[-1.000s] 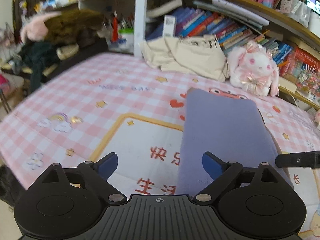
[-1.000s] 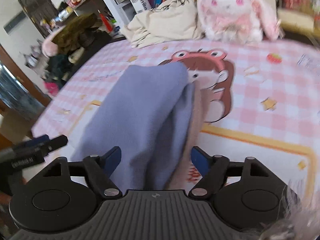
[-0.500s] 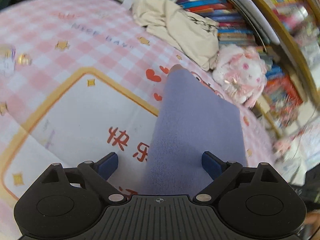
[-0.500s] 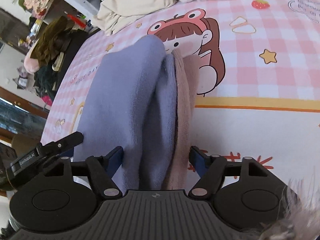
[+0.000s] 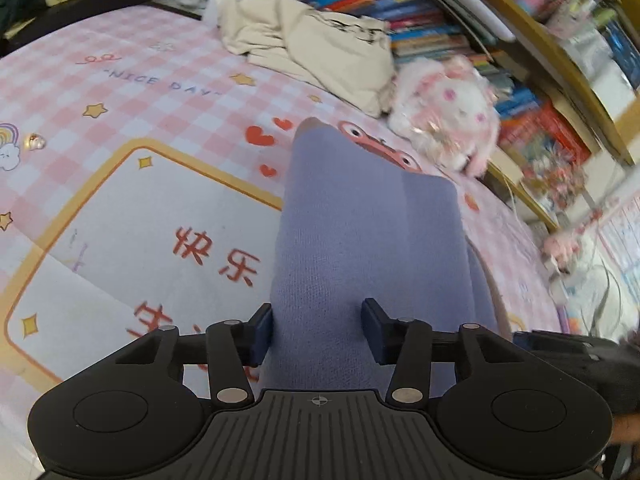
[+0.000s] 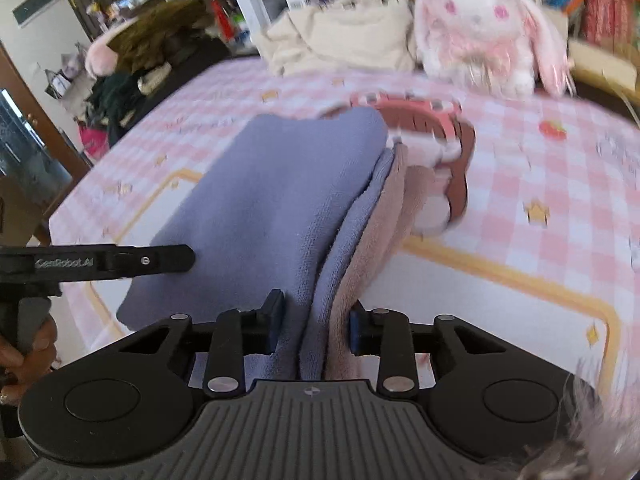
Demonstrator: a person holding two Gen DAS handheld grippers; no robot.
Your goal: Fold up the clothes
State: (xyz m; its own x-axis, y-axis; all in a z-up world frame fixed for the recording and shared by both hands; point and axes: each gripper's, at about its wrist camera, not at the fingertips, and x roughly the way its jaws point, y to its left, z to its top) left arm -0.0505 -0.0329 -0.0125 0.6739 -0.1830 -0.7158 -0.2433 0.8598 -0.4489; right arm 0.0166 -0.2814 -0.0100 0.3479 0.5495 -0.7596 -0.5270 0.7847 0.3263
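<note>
A folded lilac garment (image 5: 360, 216) lies lengthwise on the pink checked bedsheet (image 5: 120, 92), running away from both cameras. My left gripper (image 5: 318, 330) is shut on its near end, with cloth filling the gap between the blue pads. In the right wrist view the same garment (image 6: 280, 184) shows a pinkish-beige layer (image 6: 384, 216) along its right edge. My right gripper (image 6: 316, 326) is shut on those stacked layers. One finger of the left gripper (image 6: 160, 258) reaches in from the left, and a hand (image 6: 24, 344) holds its handle.
A crumpled cream garment (image 5: 320, 48) and a white-and-pink plush bunny (image 5: 448, 108) sit at the far side against a bookshelf (image 5: 440, 20). Dark clothes (image 6: 140, 60) are piled at the far left. The sheet's bed edge falls away on the left (image 6: 60, 216).
Both grippers went from wide open to closed on the near end of the lilac garment. Both cameras tilted and shifted meanwhile.
</note>
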